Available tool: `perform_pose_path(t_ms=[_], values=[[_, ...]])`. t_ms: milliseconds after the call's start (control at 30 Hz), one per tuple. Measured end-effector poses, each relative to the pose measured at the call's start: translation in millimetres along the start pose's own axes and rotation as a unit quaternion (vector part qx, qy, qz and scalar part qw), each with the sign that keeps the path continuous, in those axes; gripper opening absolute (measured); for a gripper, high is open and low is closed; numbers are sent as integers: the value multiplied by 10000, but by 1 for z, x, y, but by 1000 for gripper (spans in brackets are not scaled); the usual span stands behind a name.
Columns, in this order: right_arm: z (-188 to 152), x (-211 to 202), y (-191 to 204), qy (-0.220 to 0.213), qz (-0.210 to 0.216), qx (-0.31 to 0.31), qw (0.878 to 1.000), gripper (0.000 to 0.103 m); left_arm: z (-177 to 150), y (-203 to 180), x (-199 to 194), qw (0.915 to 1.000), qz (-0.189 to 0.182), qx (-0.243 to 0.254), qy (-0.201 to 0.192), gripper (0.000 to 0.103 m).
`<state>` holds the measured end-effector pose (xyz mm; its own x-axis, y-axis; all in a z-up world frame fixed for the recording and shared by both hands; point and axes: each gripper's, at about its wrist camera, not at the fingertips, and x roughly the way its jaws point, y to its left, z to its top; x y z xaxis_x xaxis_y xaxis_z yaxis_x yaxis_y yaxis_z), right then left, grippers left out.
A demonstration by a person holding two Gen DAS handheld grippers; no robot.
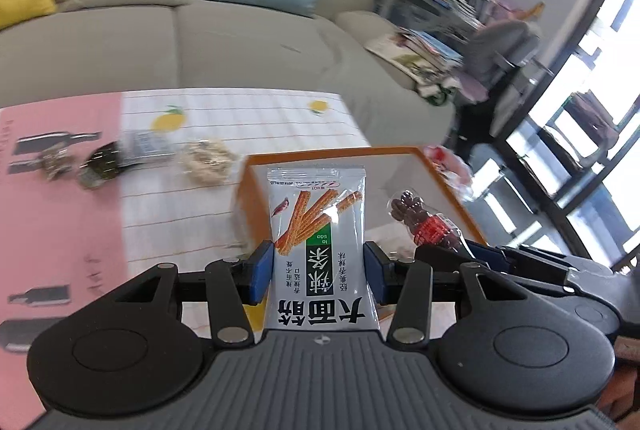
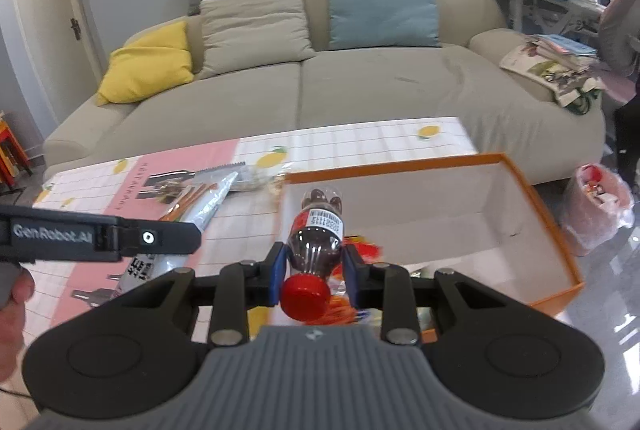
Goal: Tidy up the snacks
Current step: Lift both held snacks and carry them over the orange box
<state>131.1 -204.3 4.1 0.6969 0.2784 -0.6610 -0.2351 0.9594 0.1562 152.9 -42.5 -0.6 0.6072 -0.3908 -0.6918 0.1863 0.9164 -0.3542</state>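
Note:
My left gripper (image 1: 319, 270) is shut on a white spicy-strip snack packet (image 1: 318, 230) and holds it upright beside the near left corner of the orange box (image 1: 452, 186). My right gripper (image 2: 315, 270) is shut on a small cola bottle (image 2: 316, 234) with a red cap, held over the box (image 2: 536, 198) near its left end. The bottle also shows in the left wrist view (image 1: 424, 222), and the packet in the right wrist view (image 2: 200, 210). An orange snack packet (image 2: 360, 250) lies in the box under the bottle.
Several loose snacks lie on the table's cloth: a pale puffed snack bag (image 1: 206, 162), a dark packet (image 1: 100, 162), a small brown one (image 1: 56, 162). A beige sofa (image 2: 360, 86) stands behind the table. A pink-bagged bin (image 2: 596, 206) stands on the floor at right.

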Motion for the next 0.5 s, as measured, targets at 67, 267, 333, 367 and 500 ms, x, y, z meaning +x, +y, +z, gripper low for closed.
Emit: perform_pose_path(t_ms=[67, 267, 333, 367, 500], values=[[7, 0, -18, 86, -63, 54, 9999, 28, 11, -7, 14, 9998, -115, 56, 154, 54], [22, 12, -71, 405, -350, 137, 9985, 28, 34, -28, 58, 9974, -274, 233, 630, 54], [26, 22, -86, 577, -398, 242, 9972, 28, 36, -35, 74, 9962, -244, 323, 770, 54], [27, 29, -93, 692, -386, 302, 9964, 28, 38, -38, 86, 9953, -231, 359, 870, 54], [29, 58, -109, 1042, -344, 462, 9929, 29, 37, -38, 122, 9922, -295, 297, 1174, 54]])
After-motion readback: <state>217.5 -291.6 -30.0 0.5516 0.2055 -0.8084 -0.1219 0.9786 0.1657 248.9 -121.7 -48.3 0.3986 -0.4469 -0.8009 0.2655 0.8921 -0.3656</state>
